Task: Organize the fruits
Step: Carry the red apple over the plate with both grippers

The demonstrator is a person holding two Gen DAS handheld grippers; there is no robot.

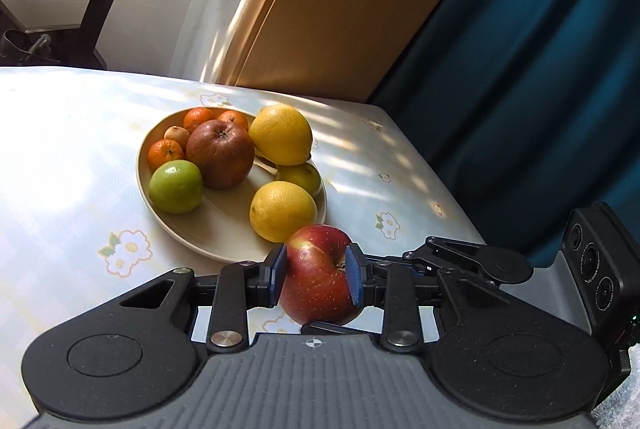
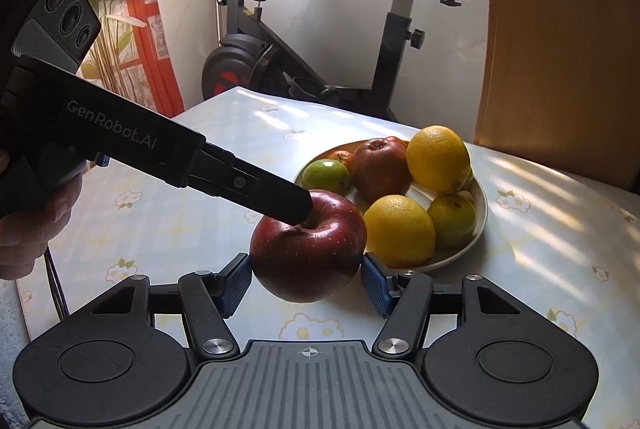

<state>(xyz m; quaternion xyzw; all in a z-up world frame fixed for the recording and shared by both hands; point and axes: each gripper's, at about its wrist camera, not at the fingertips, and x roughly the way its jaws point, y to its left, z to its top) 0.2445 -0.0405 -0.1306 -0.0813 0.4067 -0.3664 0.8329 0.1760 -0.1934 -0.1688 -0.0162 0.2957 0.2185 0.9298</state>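
A red apple [image 1: 316, 289] [image 2: 308, 261] hangs just above the flowered tablecloth, in front of a beige plate [image 1: 224, 225] [image 2: 480, 189]. My left gripper [image 1: 316, 269] is shut on it, one blue pad on its side and the other at the stem hollow. In the right wrist view its finger [image 2: 280, 197] reaches in from the left onto the apple's top. My right gripper [image 2: 307, 269] has its blue pads against both sides of the same apple. On the plate lie a darker red apple [image 1: 220, 153], a green apple [image 1: 176, 187], two yellow citrus fruits [image 1: 282, 211] and small tangerines [image 1: 166, 153].
The table's far edge [image 1: 400, 117] runs close behind the plate, with a wooden panel [image 1: 340, 9] and a blue curtain [image 1: 520, 69] beyond. An exercise bike [image 2: 320, 49] stands past the table. A person's hand [image 2: 32, 229] holds the left gripper's handle.
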